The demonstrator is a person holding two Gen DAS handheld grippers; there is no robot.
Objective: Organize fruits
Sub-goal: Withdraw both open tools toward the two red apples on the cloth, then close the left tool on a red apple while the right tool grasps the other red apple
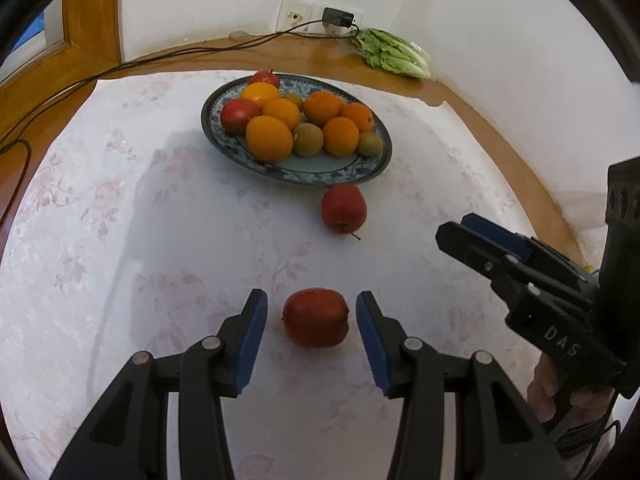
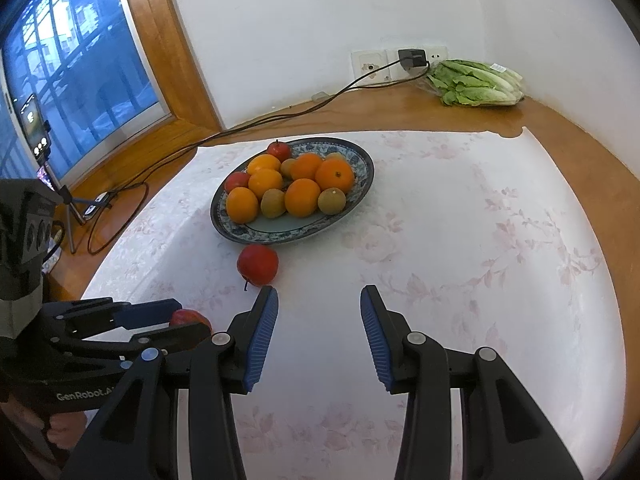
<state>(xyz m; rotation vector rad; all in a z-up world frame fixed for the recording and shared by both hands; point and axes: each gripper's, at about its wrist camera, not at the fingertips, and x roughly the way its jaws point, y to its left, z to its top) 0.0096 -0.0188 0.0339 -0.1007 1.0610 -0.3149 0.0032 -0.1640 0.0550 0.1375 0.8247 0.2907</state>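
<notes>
A blue patterned plate (image 1: pixel 304 170) holds several oranges, kiwis and red apples on the floral tablecloth; it also shows in the right wrist view (image 2: pixel 280 234). A red apple (image 1: pixel 315 323) lies on the cloth between the open fingers of my left gripper (image 1: pixel 312 316), untouched. In the right wrist view this apple (image 2: pixel 188 318) is partly hidden by the left gripper (image 2: pixel 160 322). A second red apple (image 1: pixel 343 208) lies just in front of the plate, also in the right wrist view (image 2: pixel 257 264). My right gripper (image 2: pixel 319 312) is open and empty, to the apple's right; it shows in the left wrist view (image 1: pixel 460 236).
A bag of lettuce (image 2: pixel 476 83) lies at the back wall by a socket with a charger (image 2: pixel 412 58). Its cable (image 2: pixel 240 130) runs left across the wooden table (image 2: pixel 580 140). A phone on a tripod (image 2: pixel 36 128) stands by the window at left.
</notes>
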